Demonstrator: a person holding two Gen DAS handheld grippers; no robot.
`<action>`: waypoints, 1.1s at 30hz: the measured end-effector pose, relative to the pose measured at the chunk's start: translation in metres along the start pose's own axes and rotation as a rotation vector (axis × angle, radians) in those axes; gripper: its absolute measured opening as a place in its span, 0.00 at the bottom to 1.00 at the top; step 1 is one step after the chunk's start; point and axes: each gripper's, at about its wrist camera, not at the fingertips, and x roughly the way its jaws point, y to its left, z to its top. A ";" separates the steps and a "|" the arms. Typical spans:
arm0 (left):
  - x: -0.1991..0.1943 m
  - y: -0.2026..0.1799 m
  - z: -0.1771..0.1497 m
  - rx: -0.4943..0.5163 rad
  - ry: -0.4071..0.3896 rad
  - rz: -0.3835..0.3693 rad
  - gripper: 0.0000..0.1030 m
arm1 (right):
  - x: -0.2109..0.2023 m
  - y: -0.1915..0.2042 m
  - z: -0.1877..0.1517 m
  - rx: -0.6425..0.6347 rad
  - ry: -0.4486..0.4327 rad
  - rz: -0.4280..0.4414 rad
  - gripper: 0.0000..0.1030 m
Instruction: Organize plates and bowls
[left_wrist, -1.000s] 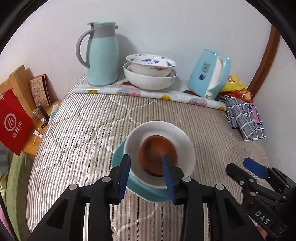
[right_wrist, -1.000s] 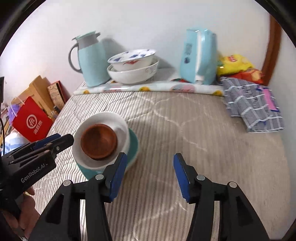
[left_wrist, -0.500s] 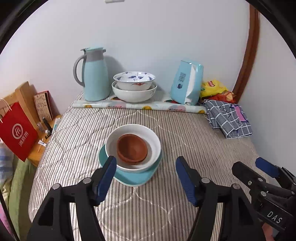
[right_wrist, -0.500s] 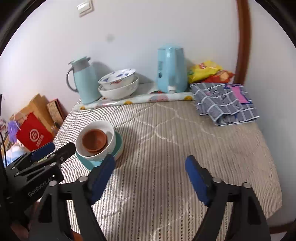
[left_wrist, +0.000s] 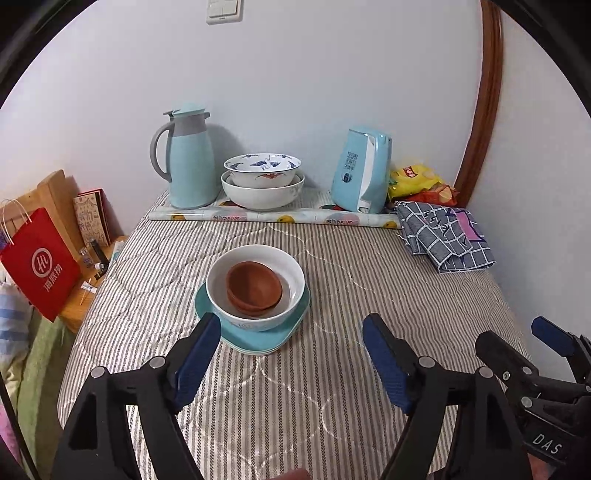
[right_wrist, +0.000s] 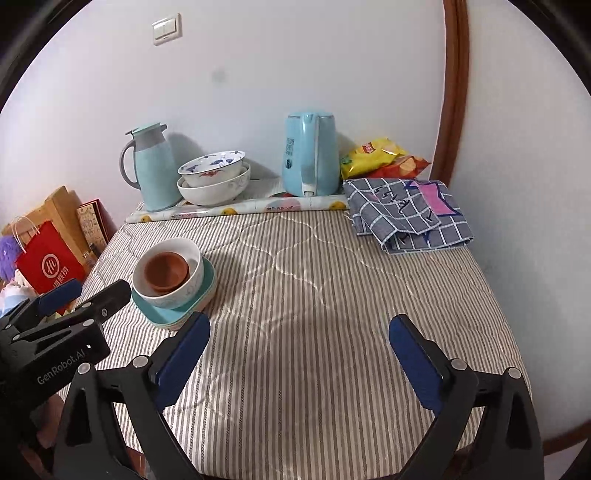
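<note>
A brown bowl (left_wrist: 254, 284) sits inside a white bowl (left_wrist: 291, 280), which stands on stacked teal plates (left_wrist: 258, 339) on the striped table; the stack also shows in the right wrist view (right_wrist: 173, 280). Two more white bowls (left_wrist: 263, 181), the upper one with a blue pattern, are nested at the back by the wall. My left gripper (left_wrist: 288, 354) is open and empty, just in front of the stack. My right gripper (right_wrist: 299, 350) is open and empty over bare cloth to the right of the stack.
A teal thermos jug (left_wrist: 188, 155), a teal kettle (left_wrist: 364, 171), snack bags (left_wrist: 417, 179) and a folded checked cloth (left_wrist: 443, 236) line the back and right. A red paper bag (left_wrist: 40, 262) and boxes stand off the table's left edge.
Both grippers have pulled back and up from the stack and opened wider. The left jaws were around the near rim of the white bowl and have let go of it.
</note>
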 end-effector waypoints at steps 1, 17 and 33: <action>0.000 0.000 -0.001 0.000 0.000 0.005 0.77 | 0.000 -0.001 -0.001 0.002 0.001 -0.002 0.94; -0.004 0.001 -0.003 -0.001 -0.004 0.005 0.77 | -0.006 -0.003 -0.005 0.007 -0.003 0.004 0.94; -0.008 0.001 -0.002 -0.006 -0.011 0.001 0.77 | -0.010 0.005 -0.006 0.003 -0.010 0.011 0.94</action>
